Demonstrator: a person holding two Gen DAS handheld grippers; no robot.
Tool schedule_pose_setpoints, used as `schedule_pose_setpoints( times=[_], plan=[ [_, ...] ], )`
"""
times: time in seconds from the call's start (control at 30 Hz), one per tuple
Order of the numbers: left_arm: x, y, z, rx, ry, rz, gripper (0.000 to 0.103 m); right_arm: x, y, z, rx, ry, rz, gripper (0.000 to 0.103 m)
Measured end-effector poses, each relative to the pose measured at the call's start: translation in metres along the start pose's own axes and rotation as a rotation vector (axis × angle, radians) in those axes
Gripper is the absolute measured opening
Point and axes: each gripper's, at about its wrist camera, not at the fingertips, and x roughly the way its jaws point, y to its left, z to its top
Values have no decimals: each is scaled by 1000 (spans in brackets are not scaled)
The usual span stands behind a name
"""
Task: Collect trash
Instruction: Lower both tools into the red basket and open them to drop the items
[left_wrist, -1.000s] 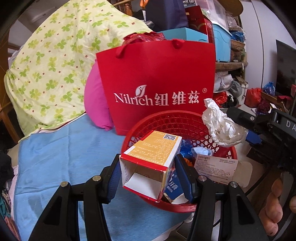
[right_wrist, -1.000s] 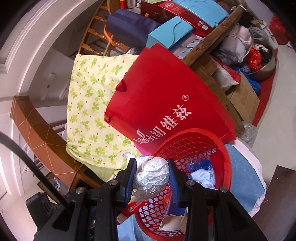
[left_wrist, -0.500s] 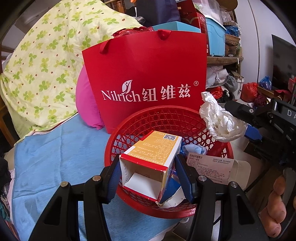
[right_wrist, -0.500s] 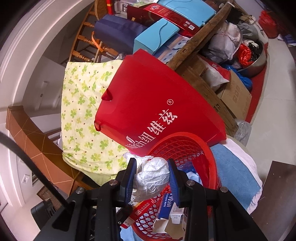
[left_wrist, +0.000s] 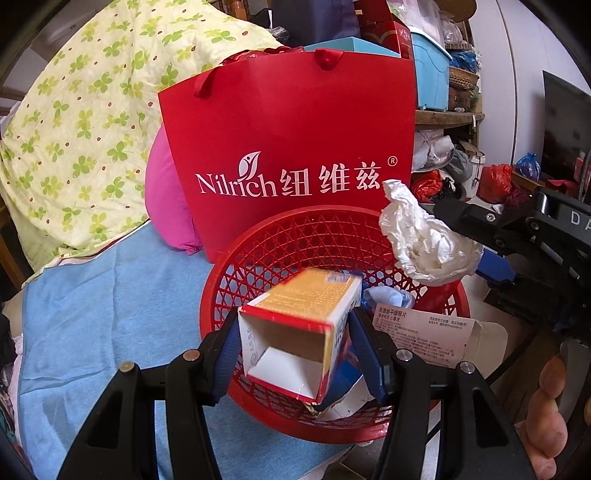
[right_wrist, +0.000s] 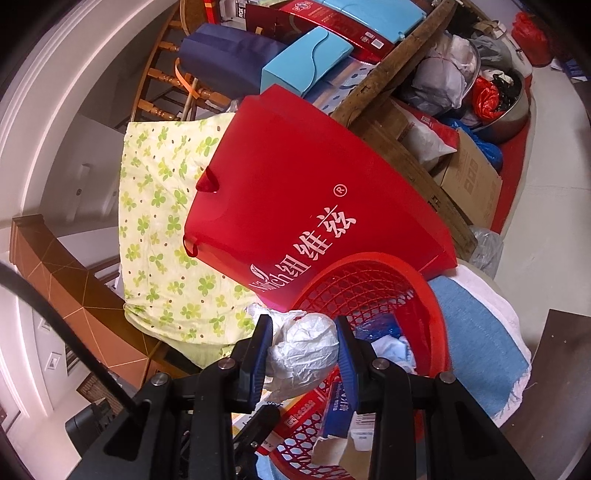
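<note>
Both pieces of trash hang over the red basket (left_wrist: 236, 280), ready to drop. The left gripper (left_wrist: 295, 350) pinches an open carton (left_wrist: 299, 328) above its near rim; the right gripper (right_wrist: 304, 350) pinches a crumpled white bag (right_wrist: 303, 354) above its right rim. Next, I judge, both jaws must spread (clear of the mesh). Behind the basket, a red bag (left_wrist: 288, 140) reads "Nilrich".

The box (left_wrist: 301, 332) between the left fingers (left_wrist: 225, 360) now looks blurred along its orange top, where the printing showed sharp a second ago. In the left view the basket (left_wrist: 258, 254) lies fuller in sight than before, with more of its far wall showing. In the right view the basket (right_wrist: 430, 306) sits lower and closer, with more of the cartons inside it showing under the wad (right_wrist: 301, 354).
</note>
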Motion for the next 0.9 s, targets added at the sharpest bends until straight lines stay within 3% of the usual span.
schedule_pose_setpoints(
  times=[0.17,0.23,0.37,0.43,0.47,0.5,0.9],
  plan=[
    [2,5,1,-13,-2,-6,60,8,0,1,8,13,-20,39],
    [2,8,1,-16,-3,-6,66,10,-1,1,14,17,-24,39],
    [-4,13,0,-25,-12,-8,67,12,1,-2,10,23,-31,40],
    [-6,15,-1,-29,-14,-8,68,13,3,-4,3,27,-32,48],
    [-8,17,-2,-31,-17,-6,68,13,5,-5,-1,24,-34,57],
    [-11,19,-3,-33,-20,-2,69,12,7,-6,-7,16,-37,58],
    [-43,55,-16,-66,-34,80,73,7,33,-19,-130,-52,-80,58]
  ],
)
